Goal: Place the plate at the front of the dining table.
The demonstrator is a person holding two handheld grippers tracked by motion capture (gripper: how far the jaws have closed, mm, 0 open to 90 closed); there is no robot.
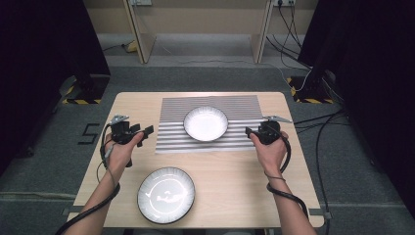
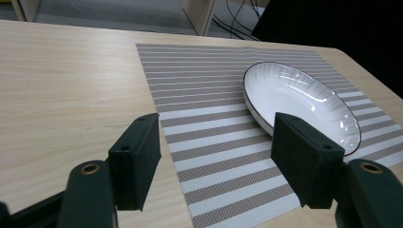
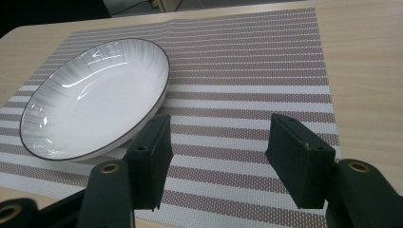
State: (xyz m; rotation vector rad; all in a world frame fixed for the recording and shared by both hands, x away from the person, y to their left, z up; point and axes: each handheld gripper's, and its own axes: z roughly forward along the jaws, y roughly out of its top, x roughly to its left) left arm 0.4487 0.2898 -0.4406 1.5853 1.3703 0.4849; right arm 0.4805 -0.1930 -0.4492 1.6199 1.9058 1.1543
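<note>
Looking like a lab or recording studio, not a home: black curtains hanging at both sides, hazard tape marking stand feet, cables trailing over grey carpet, a floor mark sitting off the desk's left edge, wooden frame legs standing beyond its far edge.

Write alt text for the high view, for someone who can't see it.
A person holds the open left gripper and open right gripper either side of a white bowl on a striped placemat; a second bowl sits nearer on the wooden table.
</note>
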